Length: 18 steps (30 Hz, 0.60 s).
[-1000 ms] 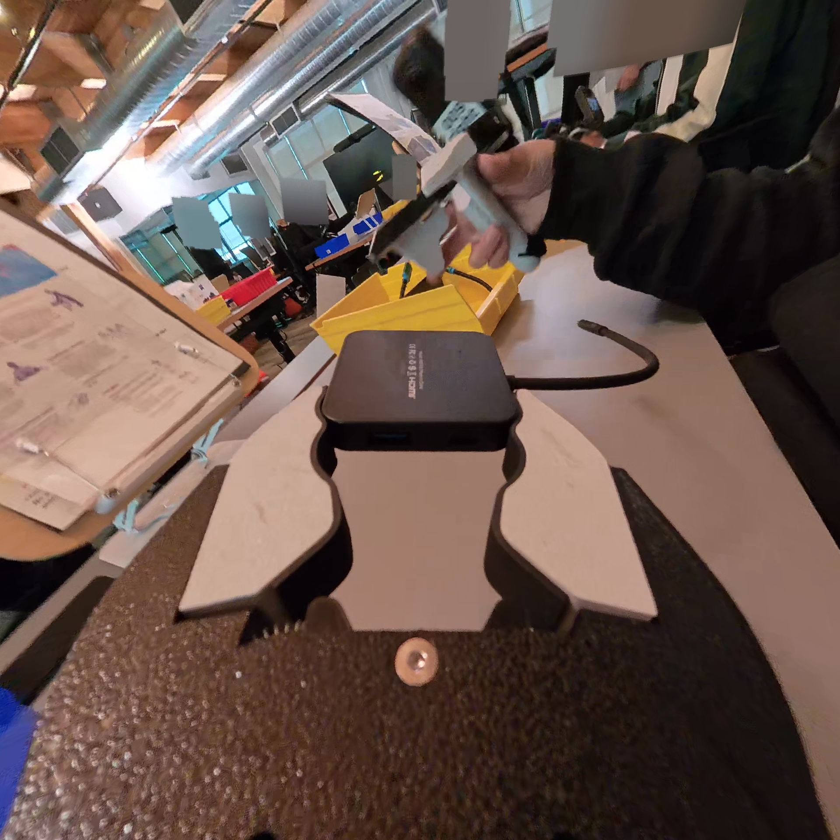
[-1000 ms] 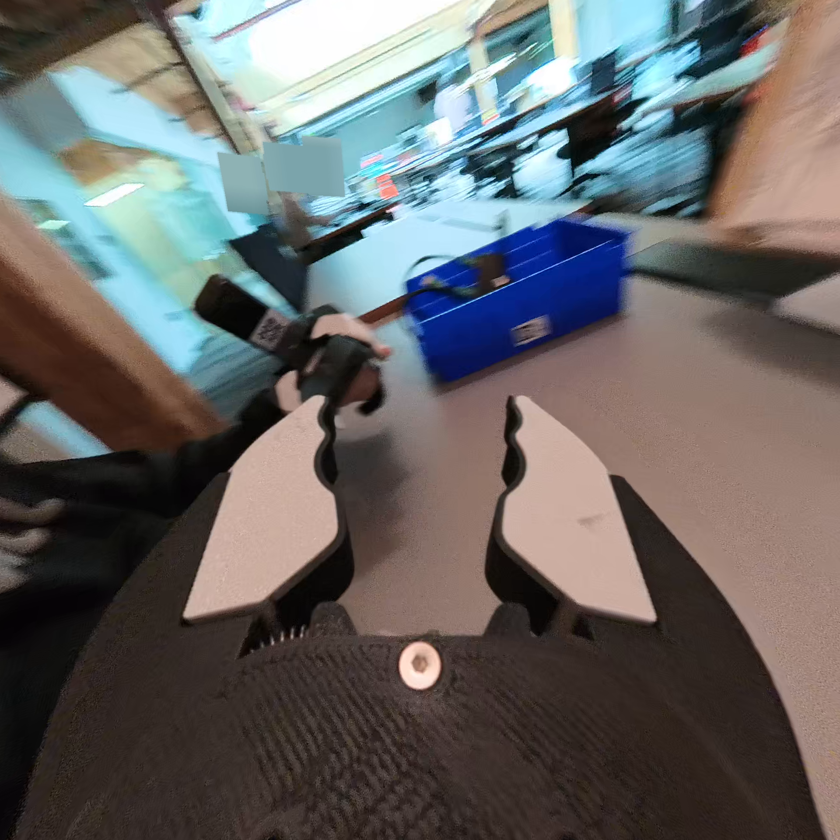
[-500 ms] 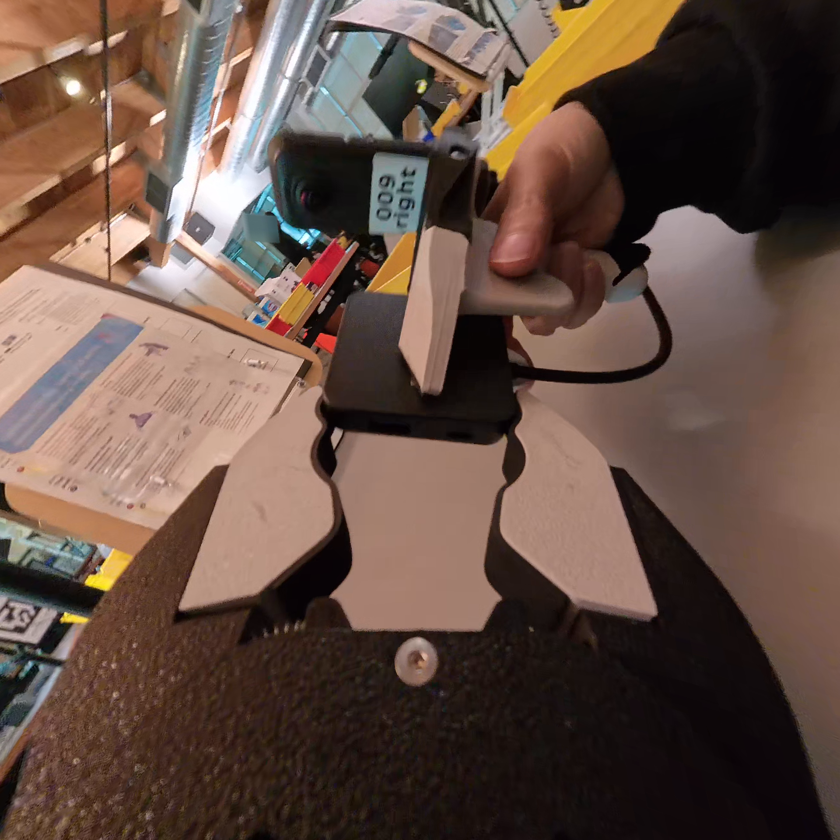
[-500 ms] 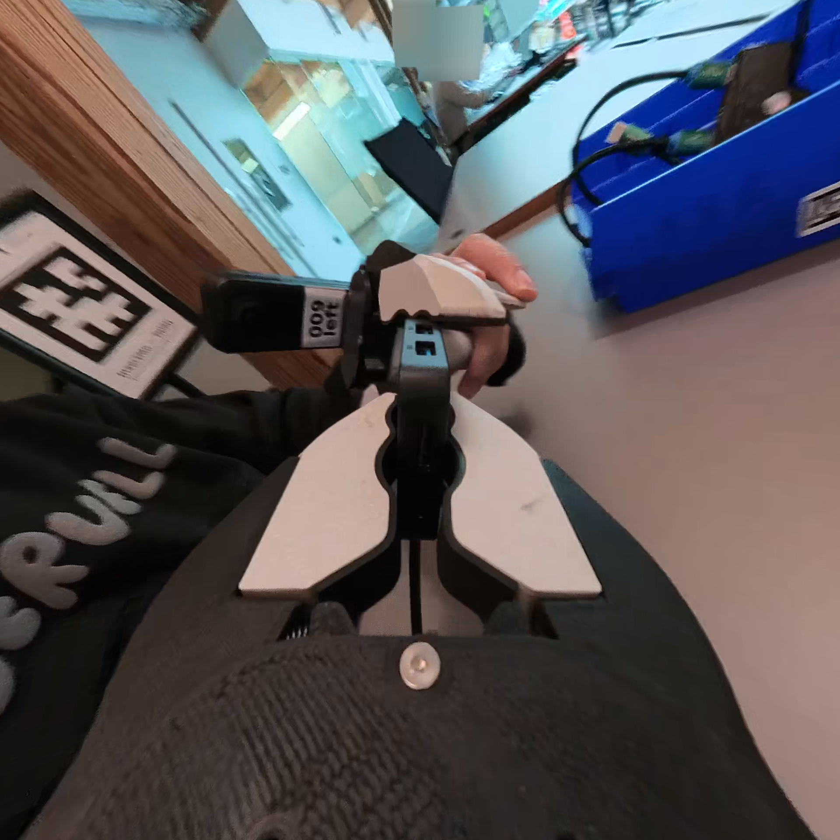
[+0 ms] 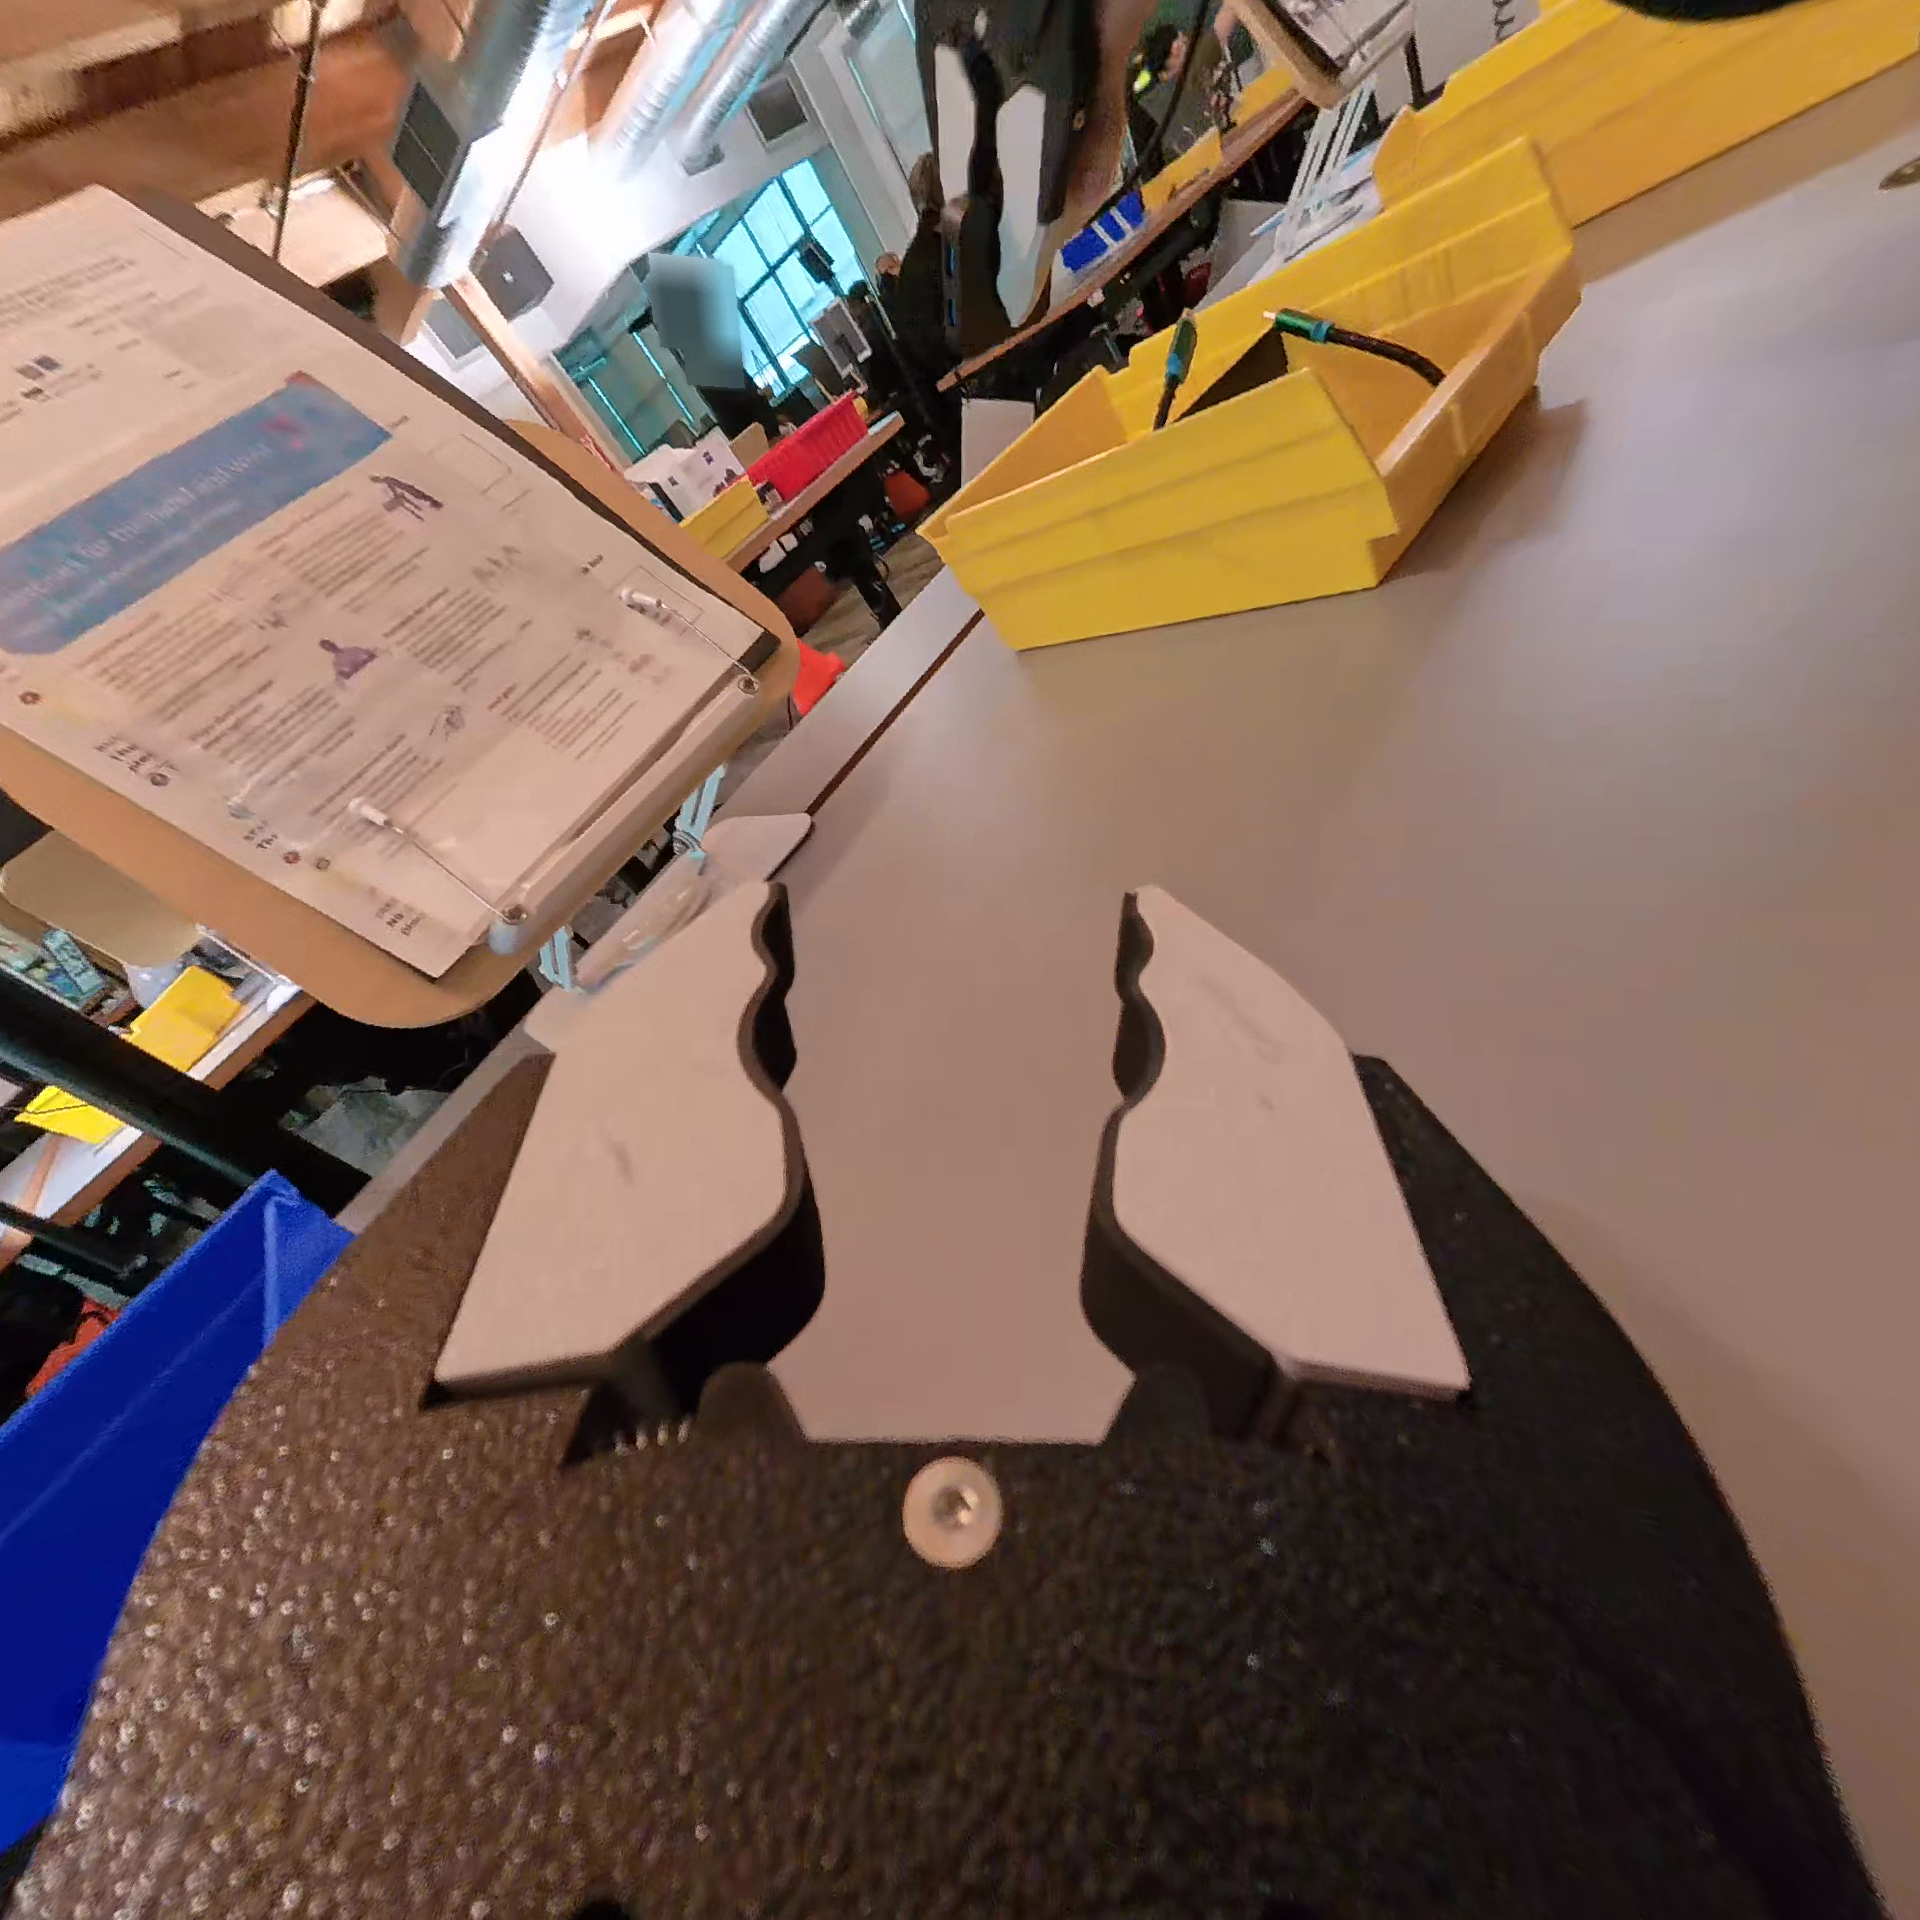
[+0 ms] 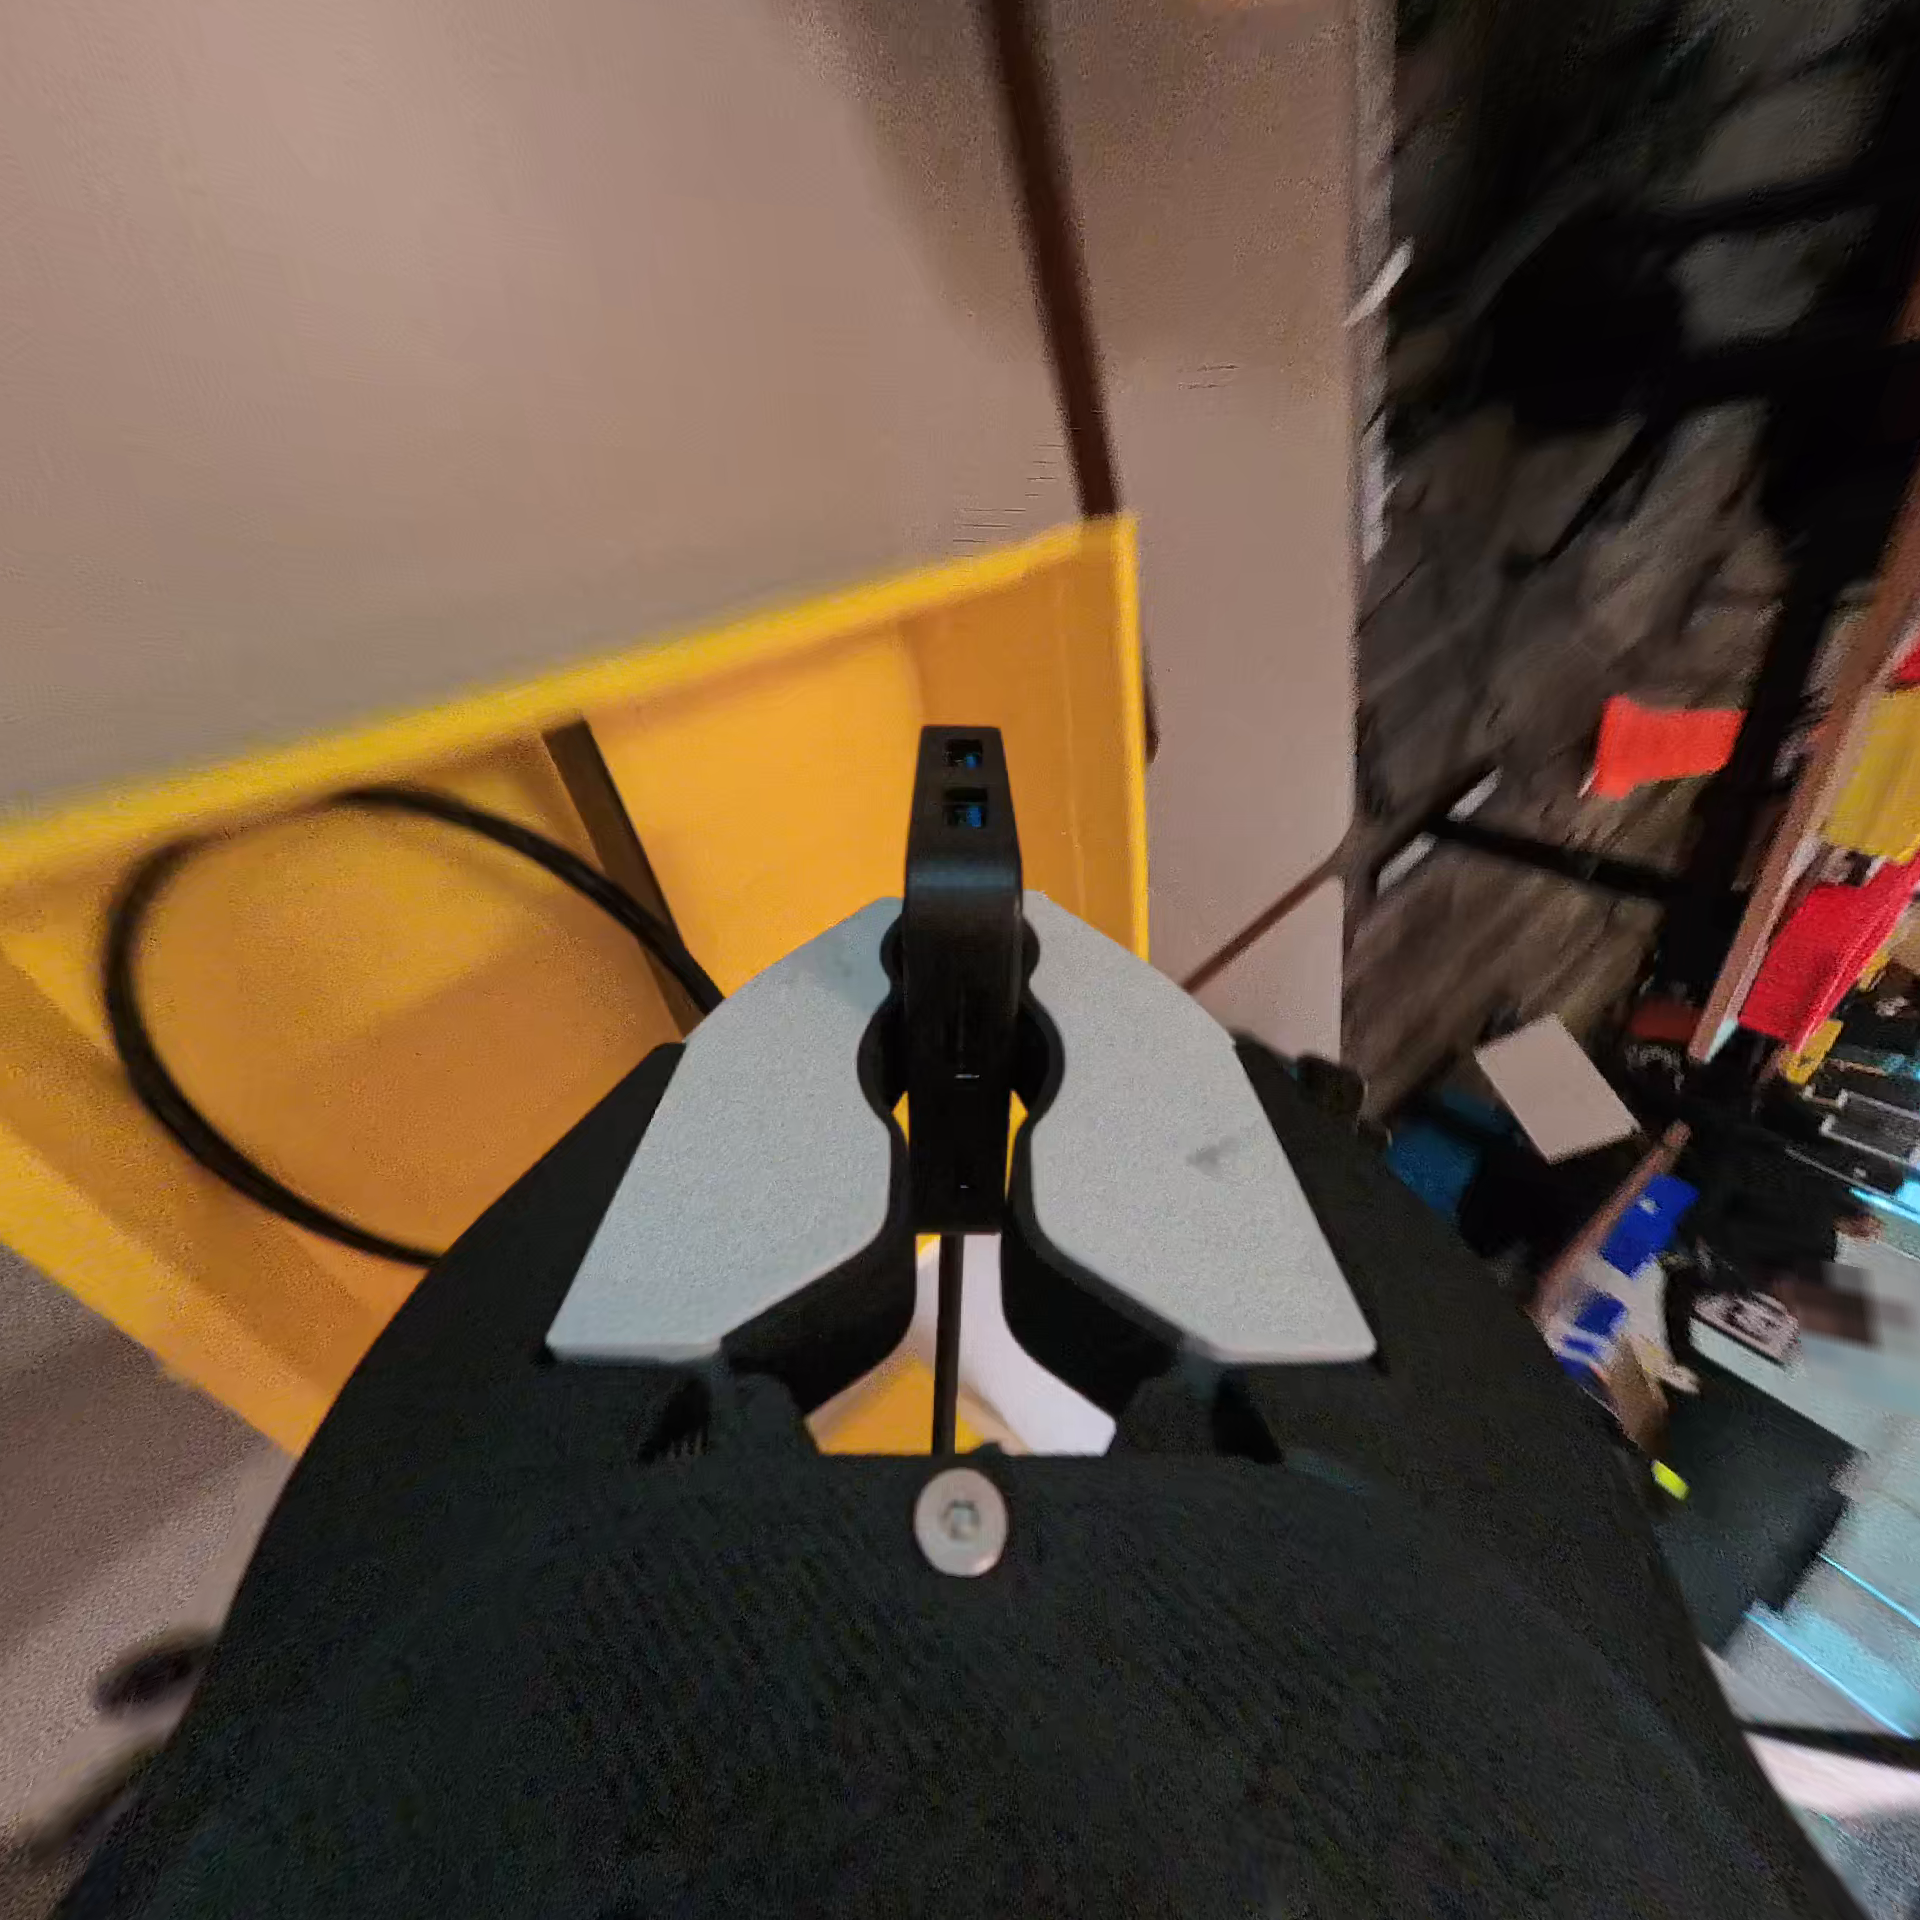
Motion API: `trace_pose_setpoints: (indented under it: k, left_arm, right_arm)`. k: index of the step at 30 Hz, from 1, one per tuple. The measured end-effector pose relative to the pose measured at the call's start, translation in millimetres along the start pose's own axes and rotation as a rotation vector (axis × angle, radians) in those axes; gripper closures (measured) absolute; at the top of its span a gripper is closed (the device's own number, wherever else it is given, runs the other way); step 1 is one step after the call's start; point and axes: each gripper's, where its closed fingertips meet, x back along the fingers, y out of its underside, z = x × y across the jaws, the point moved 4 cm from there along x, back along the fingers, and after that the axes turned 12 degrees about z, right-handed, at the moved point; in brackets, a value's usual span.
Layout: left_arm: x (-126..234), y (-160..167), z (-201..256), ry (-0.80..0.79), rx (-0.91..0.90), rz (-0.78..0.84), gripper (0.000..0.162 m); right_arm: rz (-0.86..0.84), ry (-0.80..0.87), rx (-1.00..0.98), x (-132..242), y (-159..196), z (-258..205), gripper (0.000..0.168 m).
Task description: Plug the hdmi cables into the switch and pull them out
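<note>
Black and flat, one switch (image 6: pixel 958 997) stands on edge between the fingers of the right gripper (image 6: pixel 958 935), which are closed against its two broad faces. Its narrow end sticks out past the fingertips and shows two small blue ports, one above the other. A thin black lead runs from its near end down between the fingers. The switch is held over a yellow bin (image 6: pixel 727 748) in which one black cable (image 6: pixel 208 1091) lies in a loop.

The left gripper (image 5: pixel 951 914) has its fingers spread wide apart with nothing between them, only bare table (image 5: pixel 1455 831) showing in the gap. Farther off on that table sits the yellow bin (image 5: pixel 1195 520), with two cable ends (image 5: pixel 1299 324) poking up out of it, both with teal-coloured plugs. A second yellow bin (image 5: pixel 1662 94) lies beyond it. One blue bin (image 5: pixel 125 1455) edges in at the lower left.

The table is a smooth grey-brown surface. To the left one printed sheet on a tilted board (image 5: pixel 312 644) stands by its edge. Behind is a big open workroom with silver ducts overhead, windows, other tables and more coloured bins; the right wrist view of it is blurred.
</note>
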Motion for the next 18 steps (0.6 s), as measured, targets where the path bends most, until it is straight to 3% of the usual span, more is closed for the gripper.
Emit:
trace_pose_setpoints:
  k: [3, 9, 11, 13, 18]
  left_arm:
    - [-2.5, 7.6, 4.6, 0.027, 0.003, -0.033, 0.104]
    - [-1.2, 16.8, 7.5, 0.059, 0.019, -0.077, 0.104]
    - [0.7, 16.9, 5.0, 0.052, 0.027, -0.074, 0.104]
    - [1.7, 16.0, 1.8, 0.041, 0.054, -0.056, 0.104]
    - [2.0, 17.2, 1.3, 0.035, 0.074, -0.069, 0.104]
  right_arm:
    - [-0.21, -0.129, 0.22, -39.4, 37.6, -0.8, 0.154]
    - [-0.243, -0.116, 0.403, -89.7, 53.3, -16.1, 0.142]
    - [-0.238, -0.089, 0.424, -90.1, 55.9, -14.7, 0.122]
    - [-0.195, -0.042, 0.405, -81.5, 53.2, -6.4, 0.132]
    - [-0.11, 0.135, 0.336, -42.2, 37.3, 21.7, 0.136]
